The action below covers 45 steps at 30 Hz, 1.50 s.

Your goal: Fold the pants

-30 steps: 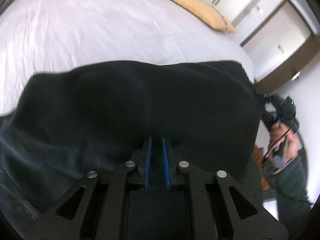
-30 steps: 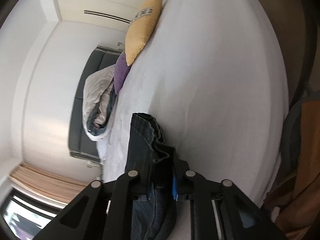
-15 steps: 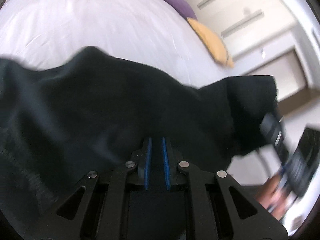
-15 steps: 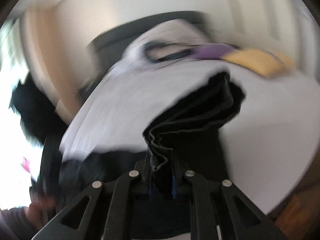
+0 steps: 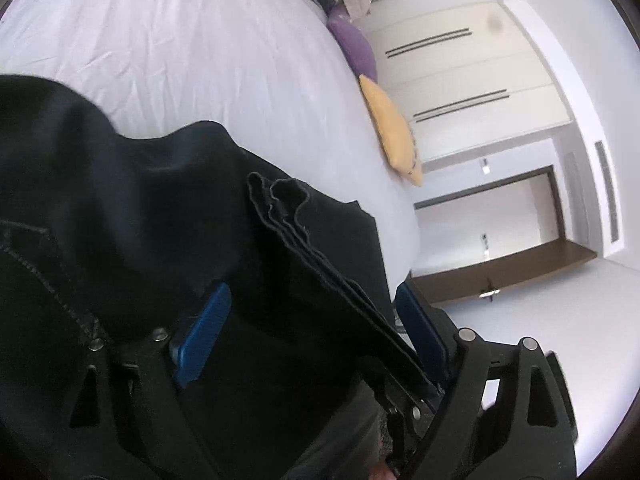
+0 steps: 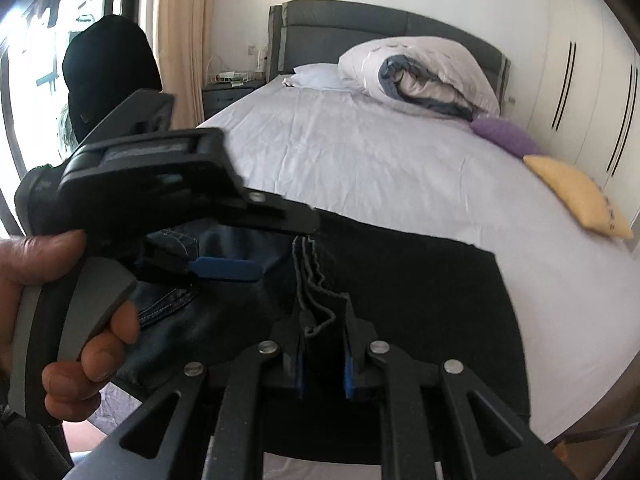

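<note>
The dark denim pants (image 6: pixel 420 280) lie on the near edge of the white bed (image 6: pixel 360 160). They also fill the left wrist view (image 5: pixel 120 220). My right gripper (image 6: pixel 322 334) is shut on the bunched hem edges of the pants (image 6: pixel 316 312). My left gripper (image 5: pixel 312 320) is open, its blue pads (image 5: pixel 204 332) wide apart on either side of the stacked hem edges (image 5: pixel 304 248). In the right wrist view the left gripper (image 6: pixel 224 268) is held in a hand at the left, over the pants.
A rolled duvet (image 6: pixel 420 76), a purple cushion (image 6: pixel 504 136) and a yellow cushion (image 6: pixel 576 196) lie at the head and far side of the bed. White wardrobe doors (image 5: pixel 460 80) stand beyond. A dark headboard (image 6: pixel 380 20) and a nightstand (image 6: pixel 228 92) are at the back.
My left gripper has opened and let go of the pants. My right gripper has swung round with the hem and brought it down beside the left gripper.
</note>
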Each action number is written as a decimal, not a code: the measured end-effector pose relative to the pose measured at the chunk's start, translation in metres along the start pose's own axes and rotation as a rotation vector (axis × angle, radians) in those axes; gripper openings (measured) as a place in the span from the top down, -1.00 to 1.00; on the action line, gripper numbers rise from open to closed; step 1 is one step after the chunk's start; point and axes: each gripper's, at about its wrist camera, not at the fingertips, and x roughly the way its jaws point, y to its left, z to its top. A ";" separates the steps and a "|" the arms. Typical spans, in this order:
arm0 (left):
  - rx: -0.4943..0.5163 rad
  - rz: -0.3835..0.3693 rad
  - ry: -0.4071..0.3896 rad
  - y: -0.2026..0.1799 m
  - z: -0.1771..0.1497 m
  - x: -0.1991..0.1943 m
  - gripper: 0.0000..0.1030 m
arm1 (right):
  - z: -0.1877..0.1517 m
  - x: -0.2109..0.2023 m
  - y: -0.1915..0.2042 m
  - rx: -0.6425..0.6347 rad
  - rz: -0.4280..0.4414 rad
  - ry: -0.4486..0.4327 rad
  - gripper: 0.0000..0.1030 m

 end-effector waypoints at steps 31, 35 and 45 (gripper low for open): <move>0.166 0.252 0.181 0.018 0.030 -0.003 0.74 | 0.003 0.038 0.106 -0.243 0.136 0.107 0.59; 0.189 0.315 0.169 0.019 0.036 -0.014 0.67 | 0.003 0.047 0.099 -0.153 0.227 0.148 0.07; 0.309 0.441 0.022 -0.032 0.040 -0.073 0.66 | 0.030 0.011 -0.038 0.349 0.533 0.087 -0.17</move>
